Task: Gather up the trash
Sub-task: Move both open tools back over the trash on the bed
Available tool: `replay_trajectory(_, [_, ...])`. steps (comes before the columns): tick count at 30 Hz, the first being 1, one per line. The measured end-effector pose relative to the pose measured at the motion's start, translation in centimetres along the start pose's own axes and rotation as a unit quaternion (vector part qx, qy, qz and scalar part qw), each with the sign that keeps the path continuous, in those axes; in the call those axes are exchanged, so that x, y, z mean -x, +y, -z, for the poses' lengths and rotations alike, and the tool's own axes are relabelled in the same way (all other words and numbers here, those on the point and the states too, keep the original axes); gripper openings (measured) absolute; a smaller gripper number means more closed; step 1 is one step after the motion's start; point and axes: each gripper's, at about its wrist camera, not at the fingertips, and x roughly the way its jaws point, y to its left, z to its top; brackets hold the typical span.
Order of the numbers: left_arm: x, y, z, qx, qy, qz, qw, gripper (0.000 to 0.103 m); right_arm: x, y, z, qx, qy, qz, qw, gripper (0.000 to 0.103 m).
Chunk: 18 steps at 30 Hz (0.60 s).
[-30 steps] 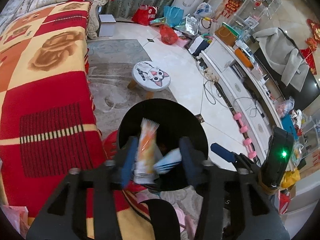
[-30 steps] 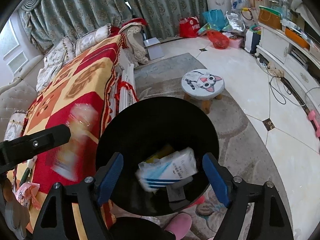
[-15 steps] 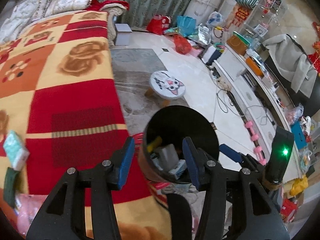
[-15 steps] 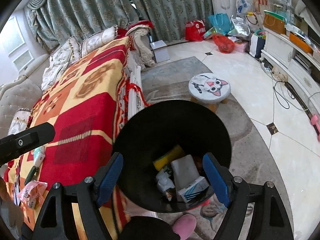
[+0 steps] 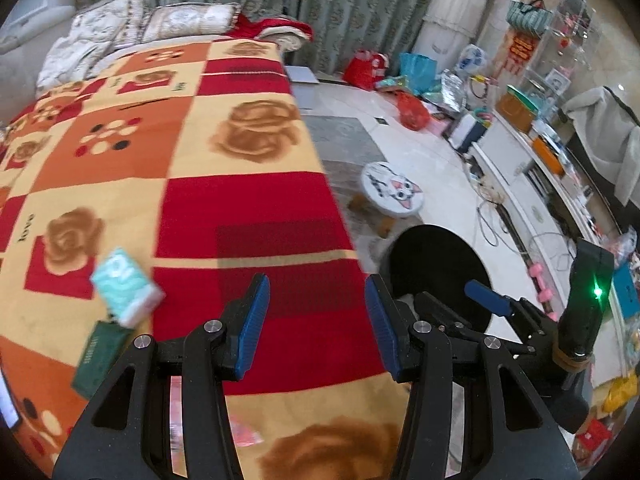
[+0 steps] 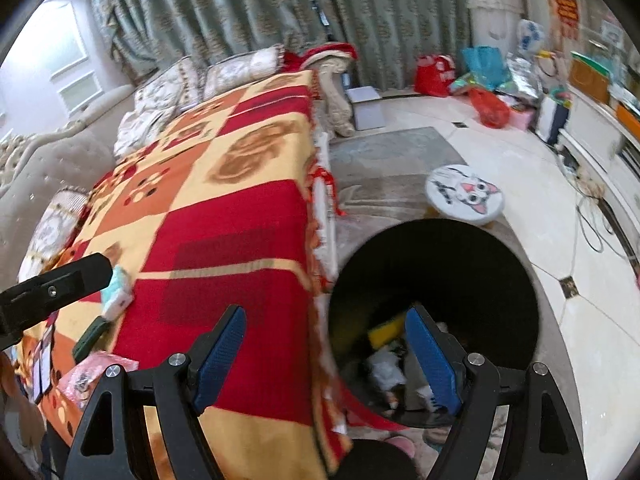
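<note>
- Left gripper (image 5: 318,326): ribbed blue pads, jaws apart with nothing between them, over the woven red-and-yellow blanket (image 5: 192,168).
- Right gripper (image 6: 326,364): jaws wide apart and empty, straddling the blanket edge and the bin (image 6: 516,264) rim.
- Bin: round, black, smooth-walled, on the floor just right of the blanket; inside lie crumpled white wrappers (image 6: 386,370) and a yellow piece (image 6: 386,330).
- Tissue pack (image 5: 126,290): soft mint-and-white block on the blanket, near left, blurred.
- Green box (image 5: 100,354): flat, dark, touching the pack's near end.
- Pink packet (image 6: 94,374): crinkly plastic, nearer still.
- Stool (image 5: 392,192): round, cat-face top, far side of the bin.
</note>
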Motion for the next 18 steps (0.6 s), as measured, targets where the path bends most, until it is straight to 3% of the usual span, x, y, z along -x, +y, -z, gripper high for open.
replay_trajectory(18, [3.1,14.6,3.1,0.084,0.025,-0.072,0.9935,0.049,-4.3,11.8,0.7,0.109,0.053,-0.076,0.99,0.08])
